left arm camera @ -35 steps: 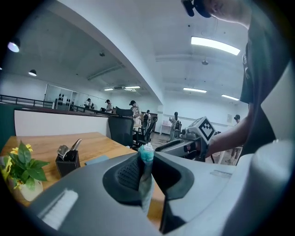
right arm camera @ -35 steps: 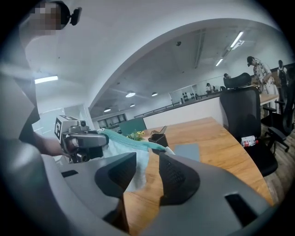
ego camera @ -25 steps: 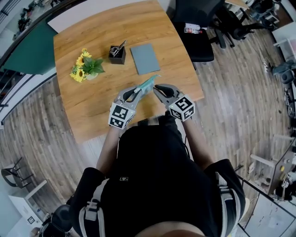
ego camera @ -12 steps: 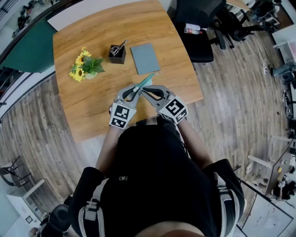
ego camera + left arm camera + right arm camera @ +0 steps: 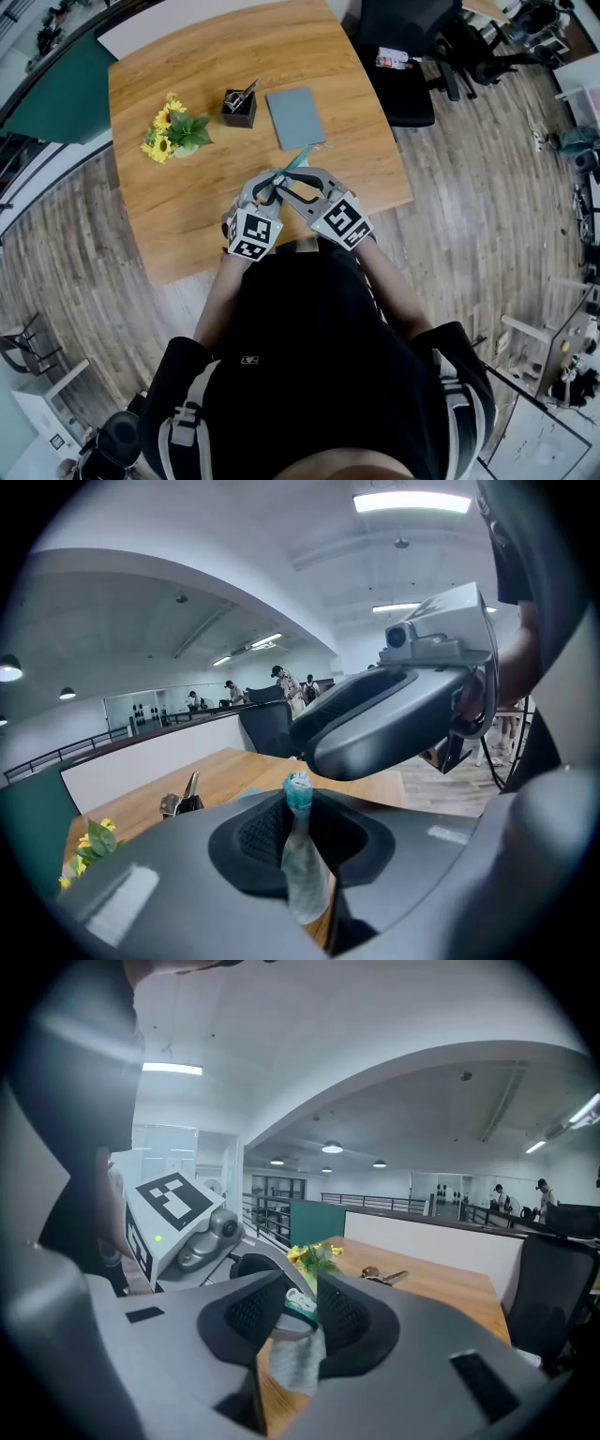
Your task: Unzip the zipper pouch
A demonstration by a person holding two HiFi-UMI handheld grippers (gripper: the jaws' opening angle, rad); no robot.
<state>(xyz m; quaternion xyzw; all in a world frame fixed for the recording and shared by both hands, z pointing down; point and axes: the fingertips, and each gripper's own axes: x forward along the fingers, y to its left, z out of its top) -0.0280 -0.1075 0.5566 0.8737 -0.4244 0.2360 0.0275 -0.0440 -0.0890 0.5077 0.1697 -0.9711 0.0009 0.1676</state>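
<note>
We've got the left gripper (image 5: 298, 836) clenched on the limp, light zipper pouch (image 5: 303, 878), edge-on between its jaws, and the right gripper (image 5: 300, 1321) just beside, jaws just opening loose around the pouch, so we'd pinch the small, probably slippery pull (image 5: 298, 1303), not the floppy cloth.
</note>
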